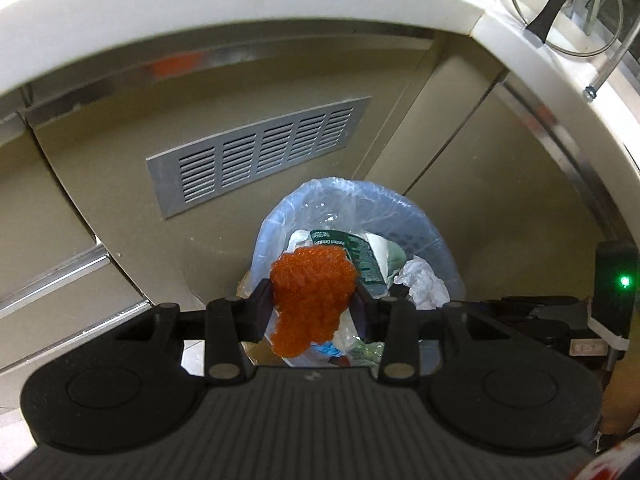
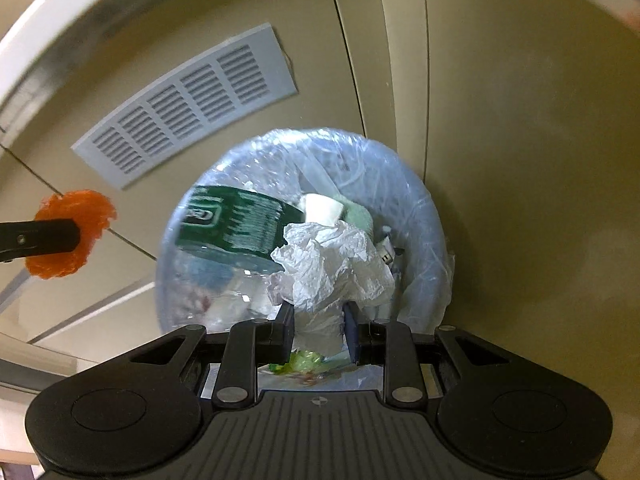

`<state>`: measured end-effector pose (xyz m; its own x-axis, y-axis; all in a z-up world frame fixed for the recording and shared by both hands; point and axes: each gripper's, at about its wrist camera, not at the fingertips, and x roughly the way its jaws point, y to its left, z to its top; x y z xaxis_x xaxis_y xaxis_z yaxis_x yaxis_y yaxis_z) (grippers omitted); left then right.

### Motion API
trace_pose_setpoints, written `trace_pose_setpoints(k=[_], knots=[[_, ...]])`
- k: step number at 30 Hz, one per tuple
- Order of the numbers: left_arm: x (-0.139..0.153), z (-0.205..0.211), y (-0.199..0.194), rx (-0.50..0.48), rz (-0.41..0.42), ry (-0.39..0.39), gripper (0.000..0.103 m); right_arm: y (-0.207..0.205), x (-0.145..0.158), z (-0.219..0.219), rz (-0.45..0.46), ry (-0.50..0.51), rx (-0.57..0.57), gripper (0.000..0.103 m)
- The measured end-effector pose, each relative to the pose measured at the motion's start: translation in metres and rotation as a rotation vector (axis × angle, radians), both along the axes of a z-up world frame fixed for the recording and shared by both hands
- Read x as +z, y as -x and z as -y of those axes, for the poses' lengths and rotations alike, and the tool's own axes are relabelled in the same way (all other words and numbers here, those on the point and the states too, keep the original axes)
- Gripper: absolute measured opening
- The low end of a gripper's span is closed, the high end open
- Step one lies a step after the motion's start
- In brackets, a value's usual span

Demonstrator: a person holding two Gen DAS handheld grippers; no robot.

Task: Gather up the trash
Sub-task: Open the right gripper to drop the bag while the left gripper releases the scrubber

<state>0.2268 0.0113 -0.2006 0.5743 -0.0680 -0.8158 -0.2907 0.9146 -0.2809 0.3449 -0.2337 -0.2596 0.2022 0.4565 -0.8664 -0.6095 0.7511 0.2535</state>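
My left gripper (image 1: 314,298) is shut on a crumpled orange mesh wad (image 1: 310,296) and holds it above the near left side of a bin lined with a clear blue bag (image 1: 416,216). The wad also shows in the right wrist view (image 2: 86,216), left of the bin (image 2: 424,216). My right gripper (image 2: 318,322) is shut on a crumpled white plastic wad (image 2: 332,264), held directly over the bin's mouth. The bin holds a green package (image 2: 236,224), white paper and other wrappers.
The bin stands on the floor against beige cabinet fronts with a grey vent grille (image 1: 260,152). A white countertop edge (image 1: 240,4) curves above. A glass pot lid with a black handle (image 1: 548,12) hangs at the upper right.
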Motion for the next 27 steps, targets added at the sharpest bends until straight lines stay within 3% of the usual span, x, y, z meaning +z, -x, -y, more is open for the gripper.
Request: trace_pose_setpoints(k=[2, 4, 6, 7, 14, 27], knots=[[-0.003, -0.002, -0.004, -0.002, -0.004, 0.008, 0.037, -0.003, -0.006, -0.003, -0.007, 0.008, -0.001, 0.027], [-0.004, -0.001, -0.006, -0.007, 0.002, 0.014, 0.037, -0.005, -0.012, -0.006, -0.023, 0.030, 0.002, 0.035], [-0.004, 0.000, -0.009, -0.015, 0.006, 0.018, 0.037, -0.005, -0.012, -0.005, -0.013, 0.038, -0.010, 0.057], [-0.004, 0.001, -0.011, -0.019, 0.007, 0.020, 0.037, -0.004, -0.011, -0.003, -0.007, 0.027, -0.013, 0.059], [-0.007, 0.014, -0.027, -0.062, 0.004, 0.040, 0.037, 0.001, 0.008, 0.015, 0.020, -0.022, -0.074, 0.060], [-0.032, 0.059, -0.073, -0.142, -0.011, 0.105, 0.041, 0.013, 0.026, 0.063, 0.089, 0.006, -0.243, 0.060]])
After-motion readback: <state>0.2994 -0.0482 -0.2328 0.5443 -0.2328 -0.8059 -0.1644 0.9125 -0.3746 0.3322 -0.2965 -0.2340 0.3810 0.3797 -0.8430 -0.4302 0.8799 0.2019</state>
